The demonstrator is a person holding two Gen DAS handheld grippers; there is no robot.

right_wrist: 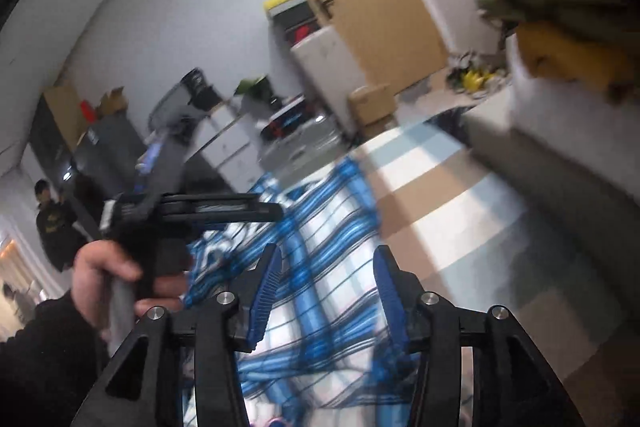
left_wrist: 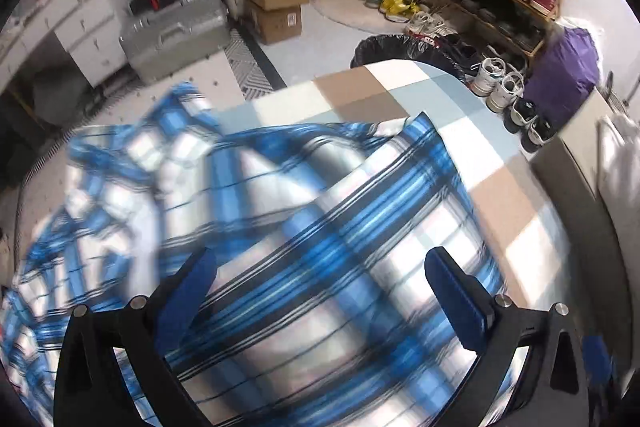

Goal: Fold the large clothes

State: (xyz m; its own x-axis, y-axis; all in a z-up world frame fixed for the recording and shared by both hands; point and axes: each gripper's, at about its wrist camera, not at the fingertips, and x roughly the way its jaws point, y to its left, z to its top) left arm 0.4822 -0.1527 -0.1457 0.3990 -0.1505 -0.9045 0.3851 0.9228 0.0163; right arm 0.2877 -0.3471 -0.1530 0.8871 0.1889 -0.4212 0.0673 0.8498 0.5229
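Your plaid shirt (left_wrist: 304, 227) lies rumpled on the checked worktop (left_wrist: 500, 195). Both the left gripper (left_wrist: 320, 291) and right gripper (right_wrist: 326, 291) hang released above it: flatten it, then pinch an edge.

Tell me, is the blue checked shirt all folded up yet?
Not yet. The shirt is already lying on the checked table, but it is rumpled, with no neat fold showing. Right now the left gripper and right gripper are both open above the cloth, holding nothing. All the folding looks left to do.
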